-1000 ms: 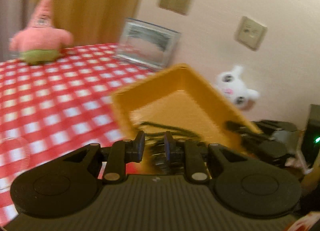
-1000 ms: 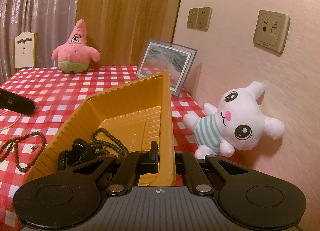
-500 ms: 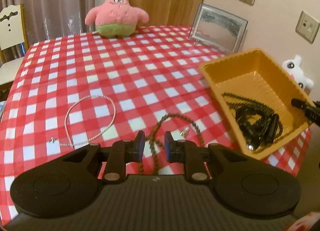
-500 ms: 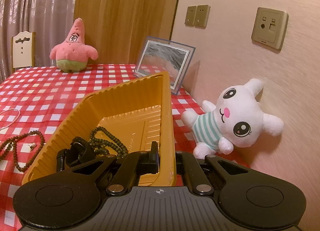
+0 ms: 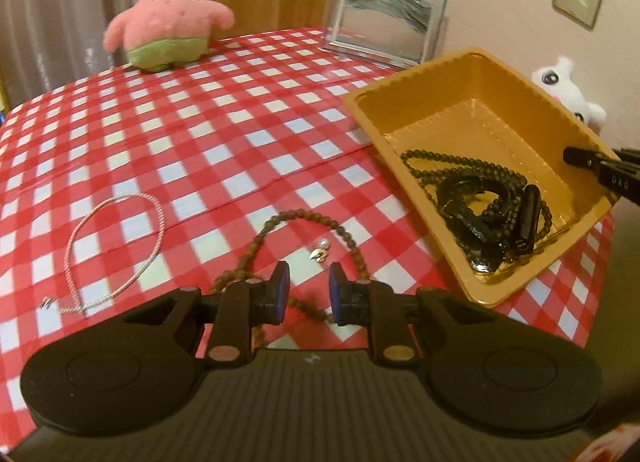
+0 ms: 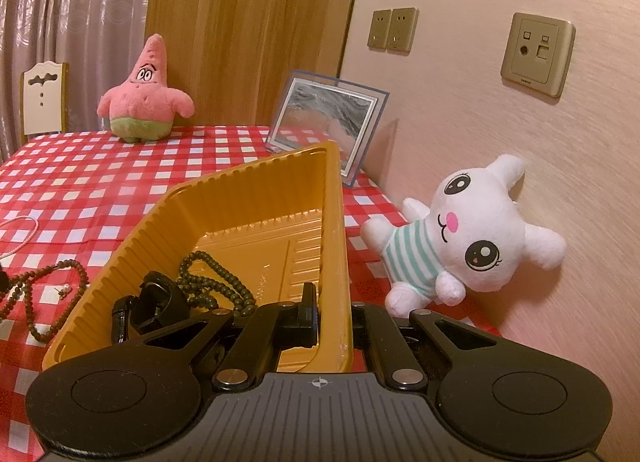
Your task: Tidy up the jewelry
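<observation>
An orange plastic tray (image 5: pixel 468 74) stands on the red checked tablecloth; it also shows in the right wrist view (image 6: pixel 224 198). It holds a dark bead necklace (image 5: pixel 460 166) and a black watch (image 5: pixel 464 210). My right gripper (image 6: pixel 334 312) is shut on the tray's right wall. My left gripper (image 5: pixel 308 290) is open and empty just above a brown bead necklace (image 5: pixel 304 218) on the cloth. A small pearl earring (image 5: pixel 321 254) lies inside the necklace's loop. A thin pink-white cord necklace (image 5: pixel 120 246) lies to the left.
A pink starfish plush (image 5: pixel 168 18) and a framed picture (image 5: pixel 384 20) stand at the back of the table (image 5: pixel 200 110). A white bunny plush (image 6: pixel 472 234) leans against the wall right of the tray. A white chair (image 6: pixel 42 98) stands at the far left.
My left gripper has swung away from the tray to the left and come down close over the brown bead necklace. My right gripper has kept its hold on the tray wall.
</observation>
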`<state>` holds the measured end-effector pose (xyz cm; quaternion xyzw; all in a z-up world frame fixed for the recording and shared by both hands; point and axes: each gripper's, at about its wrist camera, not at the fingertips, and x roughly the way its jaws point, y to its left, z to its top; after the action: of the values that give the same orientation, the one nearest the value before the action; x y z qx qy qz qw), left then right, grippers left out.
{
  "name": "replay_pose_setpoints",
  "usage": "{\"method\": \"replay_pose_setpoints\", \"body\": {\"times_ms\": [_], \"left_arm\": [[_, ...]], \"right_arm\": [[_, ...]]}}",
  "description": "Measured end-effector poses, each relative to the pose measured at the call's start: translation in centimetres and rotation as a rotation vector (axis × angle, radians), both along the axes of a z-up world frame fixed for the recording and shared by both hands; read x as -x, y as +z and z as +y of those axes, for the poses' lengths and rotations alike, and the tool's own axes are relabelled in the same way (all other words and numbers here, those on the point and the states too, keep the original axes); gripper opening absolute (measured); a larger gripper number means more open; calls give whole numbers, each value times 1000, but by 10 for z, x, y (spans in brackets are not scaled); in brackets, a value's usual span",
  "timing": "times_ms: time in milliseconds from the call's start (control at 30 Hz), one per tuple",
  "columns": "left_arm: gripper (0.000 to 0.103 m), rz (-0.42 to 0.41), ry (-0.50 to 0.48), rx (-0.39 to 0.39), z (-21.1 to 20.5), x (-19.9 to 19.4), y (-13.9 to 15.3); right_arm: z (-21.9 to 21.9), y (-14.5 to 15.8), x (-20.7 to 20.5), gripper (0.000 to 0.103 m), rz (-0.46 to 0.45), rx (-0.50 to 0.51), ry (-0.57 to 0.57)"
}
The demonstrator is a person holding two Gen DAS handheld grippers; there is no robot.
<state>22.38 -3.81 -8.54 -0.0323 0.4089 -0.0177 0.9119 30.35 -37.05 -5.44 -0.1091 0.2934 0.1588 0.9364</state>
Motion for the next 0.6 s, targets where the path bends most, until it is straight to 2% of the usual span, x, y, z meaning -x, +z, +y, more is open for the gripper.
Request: {"method": "replay_pose_setpoints", "body": {"times_ms": [300,600], "left_arm": [[17,15,-48,-37,-13,-35,-19],[17,33,-62,-56,-16,-54,-31]], "right_arm": [[0,0,0,4,1,1,1],[-1,-1,-1,4,8,-1,-4]]}}
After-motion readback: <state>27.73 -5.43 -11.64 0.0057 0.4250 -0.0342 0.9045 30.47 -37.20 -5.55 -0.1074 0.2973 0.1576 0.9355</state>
